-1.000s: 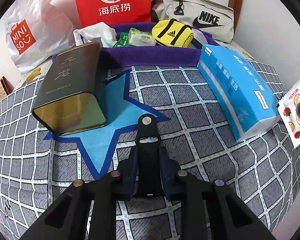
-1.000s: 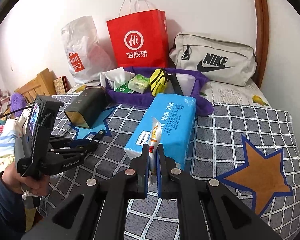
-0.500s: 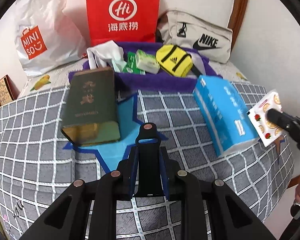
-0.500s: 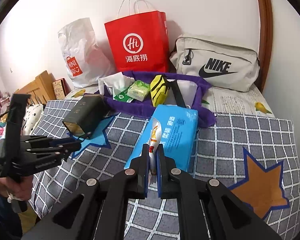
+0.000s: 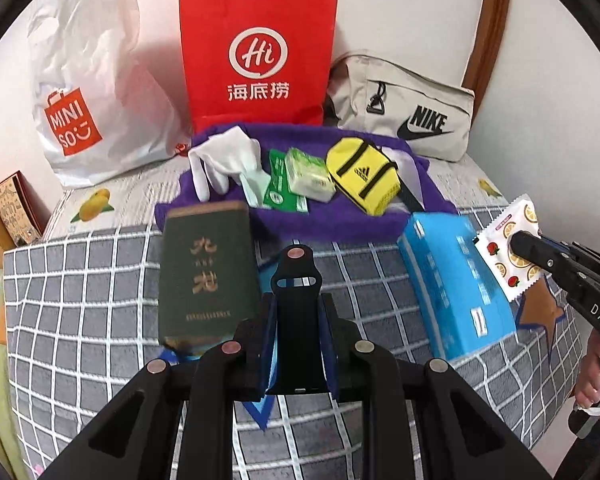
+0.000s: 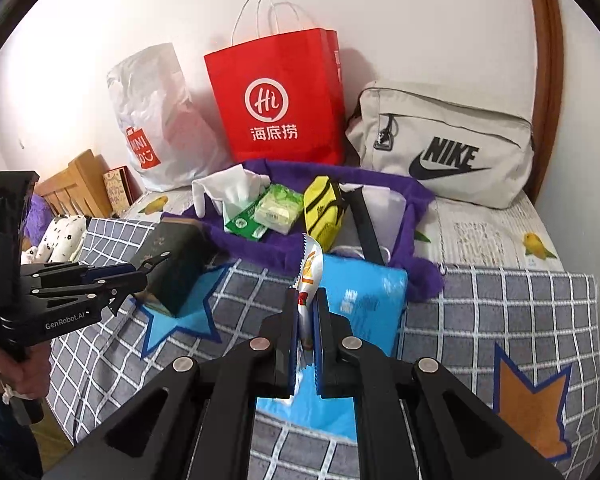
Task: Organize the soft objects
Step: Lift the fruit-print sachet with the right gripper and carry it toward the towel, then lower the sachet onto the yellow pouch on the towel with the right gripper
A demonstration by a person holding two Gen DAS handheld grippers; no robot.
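Observation:
My right gripper (image 6: pixel 305 312) is shut on a white fruit-print packet (image 6: pixel 310 276), held above the blue tissue pack (image 6: pixel 356 304); packet (image 5: pixel 508 240) and gripper (image 5: pixel 520 242) also show at the right of the left wrist view. My left gripper (image 5: pixel 296 312) is shut on a black strap-like piece (image 5: pixel 296 280), held above the checked bedspread, right of the dark green tin (image 5: pixel 206 272). A purple cloth tray (image 5: pixel 332 220) behind holds a white glove (image 5: pixel 224 164), green tissue packs (image 5: pixel 300 180) and a yellow pouch (image 5: pixel 364 180).
A red paper bag (image 5: pixel 256 56), a white Miniso bag (image 5: pixel 84 92) and a beige Nike bag (image 5: pixel 404 112) stand against the wall. The checked bedspread (image 5: pixel 80 300) has blue and orange stars. The bed edge is at the front left.
Both grippers have risen and pulled back from the bed. The right gripper has carried the packet forward, over the blue tissue pack.

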